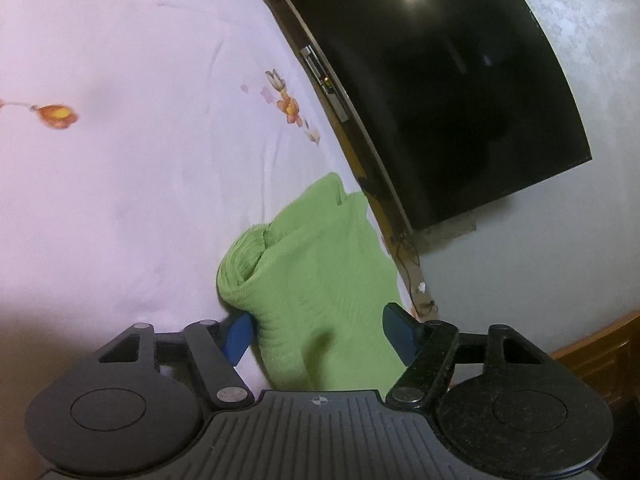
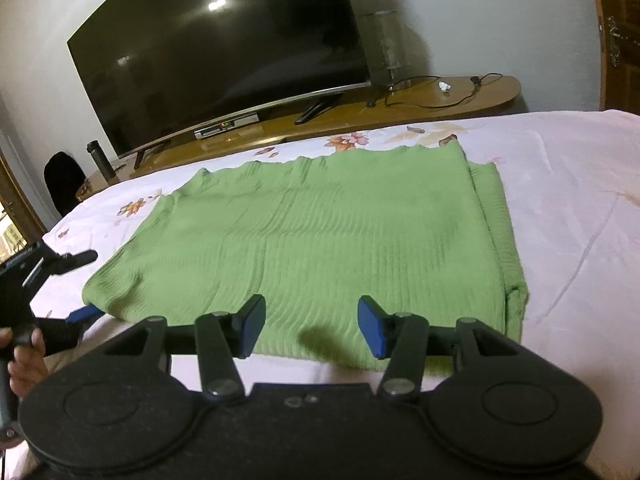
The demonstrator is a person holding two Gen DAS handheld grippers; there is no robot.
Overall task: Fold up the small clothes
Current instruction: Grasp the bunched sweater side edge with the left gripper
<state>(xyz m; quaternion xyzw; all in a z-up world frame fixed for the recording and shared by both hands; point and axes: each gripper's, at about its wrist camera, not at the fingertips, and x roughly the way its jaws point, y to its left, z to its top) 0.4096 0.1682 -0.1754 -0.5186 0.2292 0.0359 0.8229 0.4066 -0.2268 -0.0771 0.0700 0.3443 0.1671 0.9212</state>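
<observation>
Surface: bedsheet [image 2: 560, 184], pale pink with flower print, soft and wrinkled; television [image 2: 216, 52] on a wooden stand [image 2: 440, 100] behind it
Left edge risk: my left gripper [image 1: 320, 330] sits at the left end of the green garment [image 2: 304, 224], jaws apart on either side of the bunched corner; I cannot tell whether the pads press on the cloth
Cause: if I close on the sheet as well as the knit, the sheet lifts with the fold
Bunched corner: fabric at this end is rolled up into a lump; if I carry it over as it lies, I judge the fold will come out thick and crooked
Centre: garment lies flat, ribbed side up, already doubled along its right side
Near hem risk: my right gripper [image 2: 312, 330] hovers over the near hem, jaws half-wide, nothing between the pads
Cause: if only one hand lifts, the stretchy knit will drag and skew
Right edge: doubled layers may slide apart if pulled sideways
</observation>
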